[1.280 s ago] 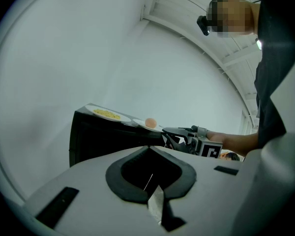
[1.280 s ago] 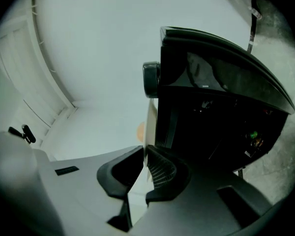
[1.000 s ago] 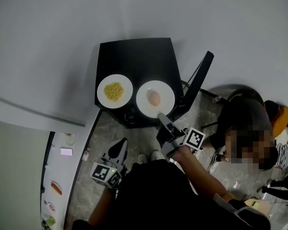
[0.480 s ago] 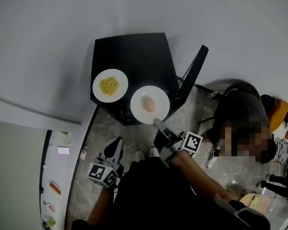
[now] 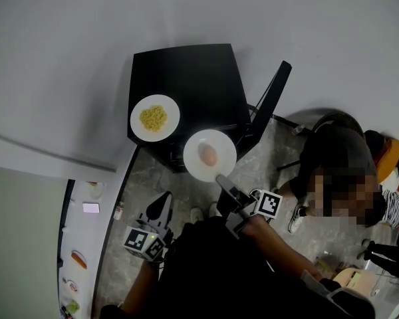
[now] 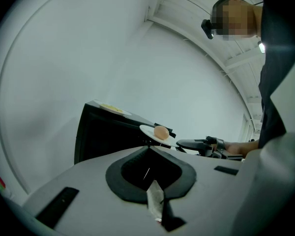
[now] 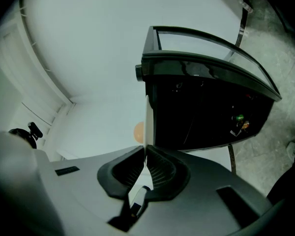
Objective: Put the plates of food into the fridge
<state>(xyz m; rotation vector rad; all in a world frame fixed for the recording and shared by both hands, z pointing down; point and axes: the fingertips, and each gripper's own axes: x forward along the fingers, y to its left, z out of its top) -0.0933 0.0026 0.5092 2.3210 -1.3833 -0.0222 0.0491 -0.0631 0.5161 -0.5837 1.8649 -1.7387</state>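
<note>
The right gripper (image 5: 220, 179) has its 2 jaws closed on the near rim of a white plate (image 5: 195, 162); in the right gripper view this plate shows edge-on as 1 thin pale line between the ribbed pads, and the pads press it from both sides; on the plate lies 1 round pale-orange piece of food (image 5: 208, 155). In the head view the held plate is at the front corner of the black cabinet (image 5: 186, 75), and most of it is over the grey floor (image 5: 149, 178); whether it touches the cabinet top I cannot tell.

The second plate (image 5: 140, 127) rests on the cabinet top near its front left corner; it carries a small heap of yellow food (image 5: 153, 117); the 2 plates are near each other but apart.

The left gripper (image 5: 161, 206) is low at the person's left side, well apart from both plates; in the left gripper view its jaws are together, with only a thin slit and nothing between them.

At the lower left of the head view there is a narrow strip of shelves (image 5: 80, 258) with some small items; another person (image 5: 339, 155) is at the right, beyond the cabinet.
</note>
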